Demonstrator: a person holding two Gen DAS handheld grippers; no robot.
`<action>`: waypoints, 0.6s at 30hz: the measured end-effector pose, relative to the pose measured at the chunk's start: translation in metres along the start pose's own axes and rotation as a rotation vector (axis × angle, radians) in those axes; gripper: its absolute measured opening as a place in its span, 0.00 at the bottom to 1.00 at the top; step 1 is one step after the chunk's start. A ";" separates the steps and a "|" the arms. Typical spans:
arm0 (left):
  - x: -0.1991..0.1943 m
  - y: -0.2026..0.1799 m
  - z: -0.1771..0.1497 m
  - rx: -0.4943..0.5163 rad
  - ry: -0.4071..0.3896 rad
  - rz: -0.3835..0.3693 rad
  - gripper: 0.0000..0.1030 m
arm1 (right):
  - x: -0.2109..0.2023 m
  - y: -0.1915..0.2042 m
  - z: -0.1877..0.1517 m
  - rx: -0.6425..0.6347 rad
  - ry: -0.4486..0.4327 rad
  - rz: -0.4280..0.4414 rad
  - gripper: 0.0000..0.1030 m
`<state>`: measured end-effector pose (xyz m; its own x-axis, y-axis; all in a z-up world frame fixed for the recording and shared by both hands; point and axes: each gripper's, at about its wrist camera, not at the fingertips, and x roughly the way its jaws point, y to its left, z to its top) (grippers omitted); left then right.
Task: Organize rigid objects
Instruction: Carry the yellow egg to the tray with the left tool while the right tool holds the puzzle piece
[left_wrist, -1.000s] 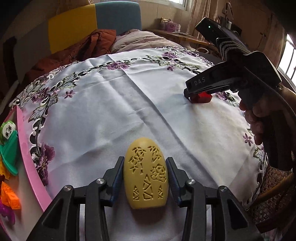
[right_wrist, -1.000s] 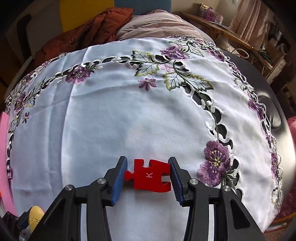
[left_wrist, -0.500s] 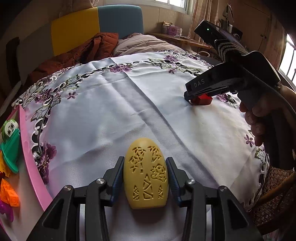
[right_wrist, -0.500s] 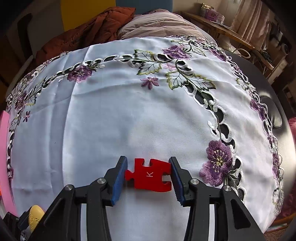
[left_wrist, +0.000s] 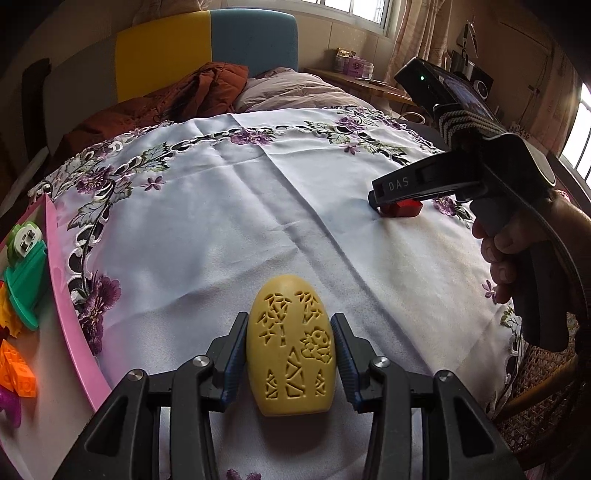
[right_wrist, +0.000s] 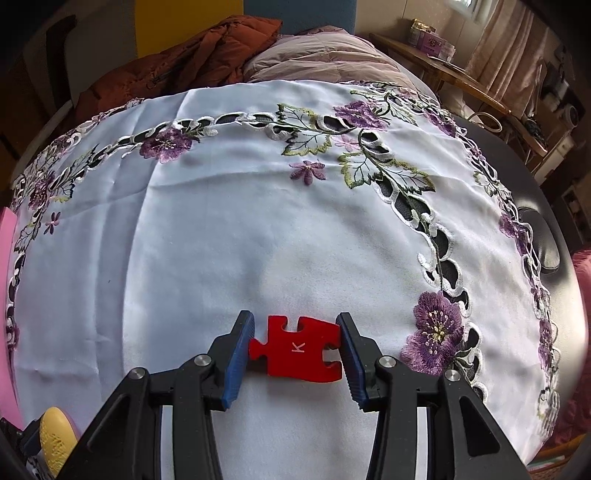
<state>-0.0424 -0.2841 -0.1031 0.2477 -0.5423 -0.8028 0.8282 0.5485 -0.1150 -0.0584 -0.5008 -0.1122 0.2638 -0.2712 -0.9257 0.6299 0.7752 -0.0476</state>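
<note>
A yellow egg-shaped piece (left_wrist: 291, 350) with carved patterns lies on the white embroidered tablecloth (left_wrist: 221, 229), and my left gripper (left_wrist: 290, 321) is shut on its two sides. The same egg (right_wrist: 55, 432) shows at the bottom left corner of the right wrist view. A red puzzle piece (right_wrist: 297, 349) marked K rests on the cloth with my right gripper (right_wrist: 295, 321) shut on it, both blue pads touching its edges. From the left wrist view, a hand holds the right gripper (left_wrist: 380, 195) at the right, low over the red piece (left_wrist: 402, 208).
A pink tray (left_wrist: 66, 295) at the left edge holds a green piece (left_wrist: 26, 288), orange bricks (left_wrist: 14, 373) and other small toys. Beyond the table are a brown jacket (left_wrist: 177, 99), bedding and a colourful headboard. A wicker chair (left_wrist: 535, 387) stands at the right.
</note>
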 end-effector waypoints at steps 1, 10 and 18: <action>-0.003 0.001 0.000 -0.007 -0.003 -0.001 0.43 | 0.000 0.000 0.000 0.000 0.000 0.000 0.45; -0.045 0.011 0.011 -0.052 -0.088 0.011 0.43 | -0.001 0.002 -0.001 -0.019 -0.010 -0.016 0.45; -0.076 0.036 0.010 -0.122 -0.127 0.068 0.43 | -0.001 0.007 -0.002 -0.059 -0.028 -0.042 0.45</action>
<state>-0.0267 -0.2291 -0.0405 0.3687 -0.5735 -0.7315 0.7422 0.6554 -0.1397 -0.0559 -0.4937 -0.1120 0.2587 -0.3193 -0.9117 0.5967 0.7950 -0.1091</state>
